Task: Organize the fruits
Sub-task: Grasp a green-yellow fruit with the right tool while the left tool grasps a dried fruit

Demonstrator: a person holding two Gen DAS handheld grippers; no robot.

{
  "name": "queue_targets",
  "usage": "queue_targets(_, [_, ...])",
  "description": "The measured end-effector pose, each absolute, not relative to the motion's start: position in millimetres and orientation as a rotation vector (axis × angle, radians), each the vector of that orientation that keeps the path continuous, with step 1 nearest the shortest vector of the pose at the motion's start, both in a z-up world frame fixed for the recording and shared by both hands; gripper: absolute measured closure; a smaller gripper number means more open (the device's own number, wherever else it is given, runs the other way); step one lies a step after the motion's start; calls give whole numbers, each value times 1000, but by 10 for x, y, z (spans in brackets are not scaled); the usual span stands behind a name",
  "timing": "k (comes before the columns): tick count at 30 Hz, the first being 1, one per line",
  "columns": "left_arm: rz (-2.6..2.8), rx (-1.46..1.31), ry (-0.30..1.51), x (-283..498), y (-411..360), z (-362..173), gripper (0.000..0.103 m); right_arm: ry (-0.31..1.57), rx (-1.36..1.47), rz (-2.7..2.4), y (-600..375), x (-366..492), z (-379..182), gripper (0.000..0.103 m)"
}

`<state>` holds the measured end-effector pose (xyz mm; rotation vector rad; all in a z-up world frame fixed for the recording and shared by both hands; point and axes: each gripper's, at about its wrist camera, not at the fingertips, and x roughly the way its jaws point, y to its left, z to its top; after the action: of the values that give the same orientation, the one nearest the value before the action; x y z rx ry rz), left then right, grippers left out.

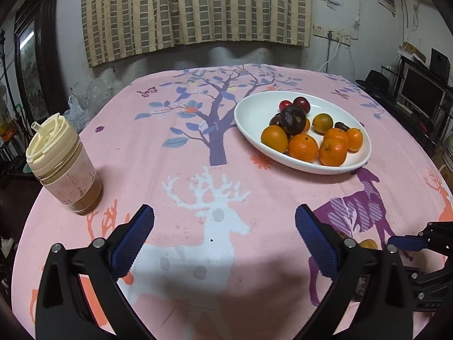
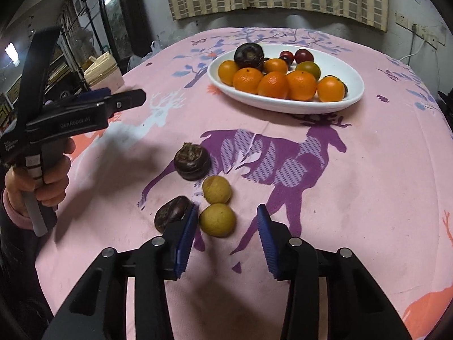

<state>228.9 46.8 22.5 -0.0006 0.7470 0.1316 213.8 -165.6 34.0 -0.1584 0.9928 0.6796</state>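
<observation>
A plate (image 2: 286, 104) is being kept toward the far side of the table (image 2: 368, 184), with the fruit pile (image 2: 280, 76) sitting in it. Nearer the edge, four loose pieces are lying on the cloth: a round dark fruit (image 2: 192, 162) furthest back, two small round ones (image 2: 217, 189) (image 2: 217, 220) lined up in front of it, and an oblong dark one (image 2: 171, 212) to their left. The right gripper (image 2: 226, 240) is being held just in front of them, its left finger touching or nearly touching that oblong piece. A lidded cup (image 1: 63, 167) is standing over at the table's left edge, well apart from the plate, and the left gripper (image 1: 225, 243) is being held over bare cloth between the two.
</observation>
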Motion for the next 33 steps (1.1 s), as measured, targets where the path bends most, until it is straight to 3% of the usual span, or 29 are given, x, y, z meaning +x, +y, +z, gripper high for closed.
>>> queue_targets(7, [85, 19, 747, 2239, 356, 238, 5, 997, -221, 686, -1538, 2083, 265, 75])
queue_targets(13, [-115, 20, 818, 2193, 174, 175, 6, 977, -93, 631, -1760, 2236, 367, 75])
queue_targets(14, [-178, 29, 839, 2179, 103, 150, 9, 971, -66, 611, -1818, 2264, 388, 75])
queue_targets(16, [-344, 30, 907, 2133, -70, 72, 37, 973, -36, 584, -1886, 2314, 397, 75])
queue_targets(18, [-450, 31, 958, 2093, -196, 2, 44, 979, -20, 563, -1935, 2346, 388, 75])
queue_targets(33, [-548, 116, 996, 2018, -532, -256, 55, 981, -29, 550, -1931, 2360, 392, 74])
